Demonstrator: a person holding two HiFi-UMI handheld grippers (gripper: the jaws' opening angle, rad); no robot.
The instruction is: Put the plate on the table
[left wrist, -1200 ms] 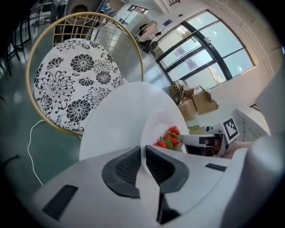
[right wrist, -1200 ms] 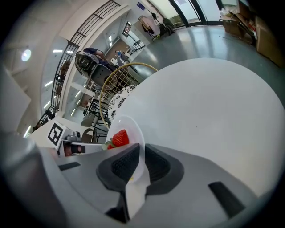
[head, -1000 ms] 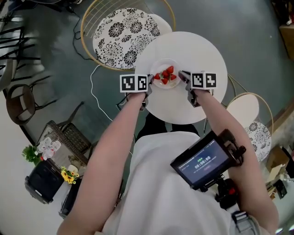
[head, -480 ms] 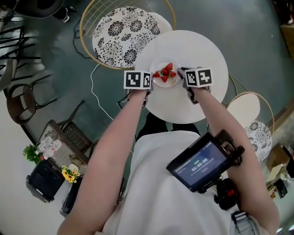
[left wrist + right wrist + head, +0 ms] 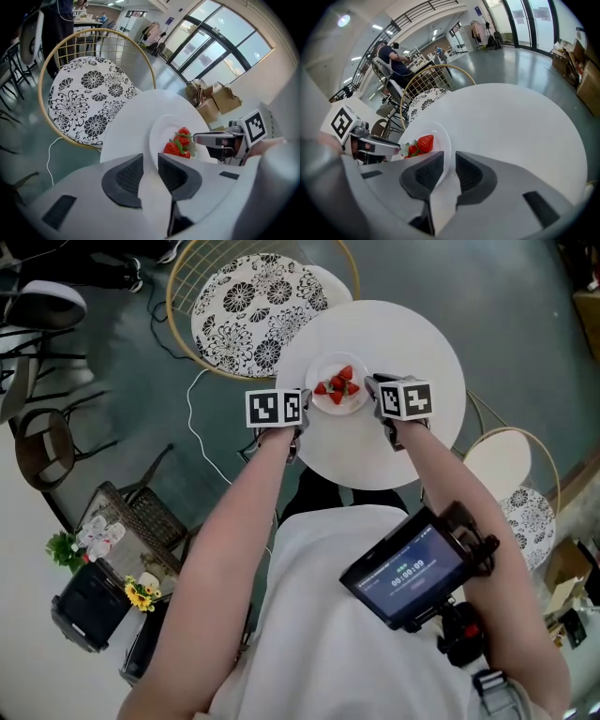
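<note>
Whether the plate (image 5: 339,409) rests on the desk (image 5: 412,334) or hangs just above it cannot be told from any view; it lies over the desk's near-centre part. In each gripper view the gripper's own grey body cuts off the near part of the plate, and the strawberries (image 5: 337,388) overlap so that their number is hard to make out.

The left gripper (image 5: 303,412) has its jaws pinching the plate's left rim: in the left gripper view the thin white edge (image 5: 161,131) runs down between the two dark ribbed pads (image 5: 124,180). The right gripper (image 5: 374,392) pinches the opposite rim the same way (image 5: 440,136), its pads close on either side of the edge.

The plate is small, round, white and glossy, with a shallow raised rim. The strawberries (image 5: 180,143) are red with green leafy caps. The desk is a smooth, round, matt white top.

Behind it stands a chair (image 5: 244,306) with a gold wire frame and a black-and-white flowered cushion; a second such chair (image 5: 511,474) stands to the right. The floor (image 5: 525,324) is dark, grey-green and slightly shiny, with a white cable (image 5: 192,418) lying on it. Tall windows (image 5: 220,47) and cardboard boxes (image 5: 211,98) show beyond.
</note>
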